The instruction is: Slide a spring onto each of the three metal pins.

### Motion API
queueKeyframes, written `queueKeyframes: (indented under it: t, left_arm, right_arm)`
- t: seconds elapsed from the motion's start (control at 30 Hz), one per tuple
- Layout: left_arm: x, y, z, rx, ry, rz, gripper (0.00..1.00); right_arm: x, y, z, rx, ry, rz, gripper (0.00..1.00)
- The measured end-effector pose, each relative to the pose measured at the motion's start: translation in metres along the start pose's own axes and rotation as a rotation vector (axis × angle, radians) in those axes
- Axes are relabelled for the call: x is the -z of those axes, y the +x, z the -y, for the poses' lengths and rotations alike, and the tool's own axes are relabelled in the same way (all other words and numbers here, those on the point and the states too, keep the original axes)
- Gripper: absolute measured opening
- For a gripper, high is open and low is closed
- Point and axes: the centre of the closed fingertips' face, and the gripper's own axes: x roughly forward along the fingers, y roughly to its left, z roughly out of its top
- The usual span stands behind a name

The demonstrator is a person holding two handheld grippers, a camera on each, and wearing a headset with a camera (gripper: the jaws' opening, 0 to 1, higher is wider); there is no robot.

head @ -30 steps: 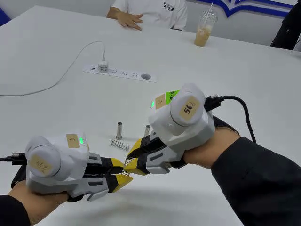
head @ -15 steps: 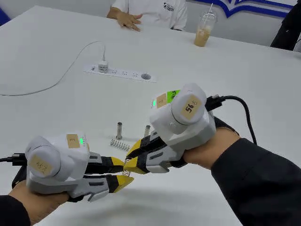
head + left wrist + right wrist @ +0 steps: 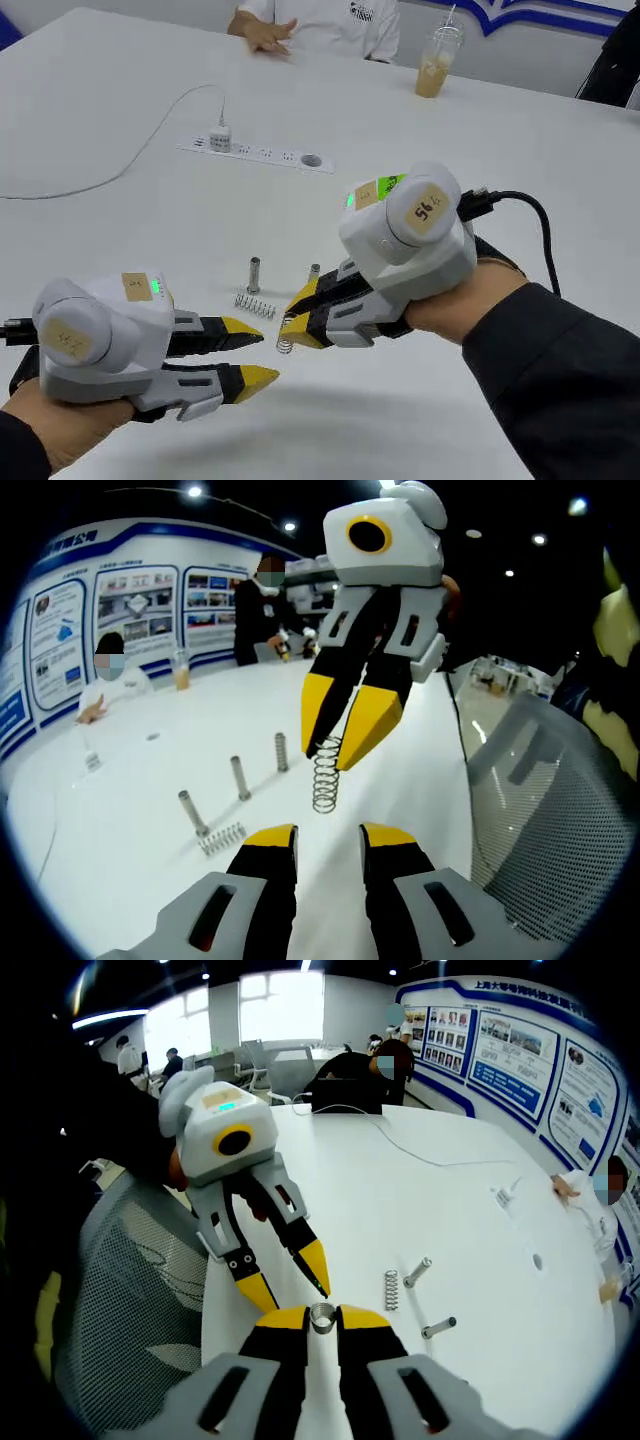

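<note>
Pinching a small coil spring [image 3: 325,775] by one end between closed yellow fingers [image 3: 367,712], the right gripper [image 3: 329,756] hangs it over the white tabletop [image 3: 150,230], near three upright metal pins [image 3: 239,777], all bare. A second spring [image 3: 255,306] lies on its side just beside the pins. The left gripper [image 3: 266,357] hovers close by, fingers spread and empty. The spring looks light, flexible and liable to slip or kink, so a gentle hold near one end, leaving the bore free, seems wise.
</note>
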Motion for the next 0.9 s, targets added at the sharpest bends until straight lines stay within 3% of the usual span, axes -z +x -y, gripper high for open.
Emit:
queueKeyframes:
  t: [0.5, 0.9]
  left_arm:
    - [0.000, -0.026, -0.018, -0.097, -0.058, 0.038, 0.30]
    - [0.004, -0.026, -0.017, -0.115, -0.086, 0.042, 0.31]
  right_arm:
    - [0.007, -0.014, 0.060, 0.160, 0.063, 0.021, 0.12]
    - [0.012, -0.012, 0.103, 0.264, 0.122, 0.036, 0.12]
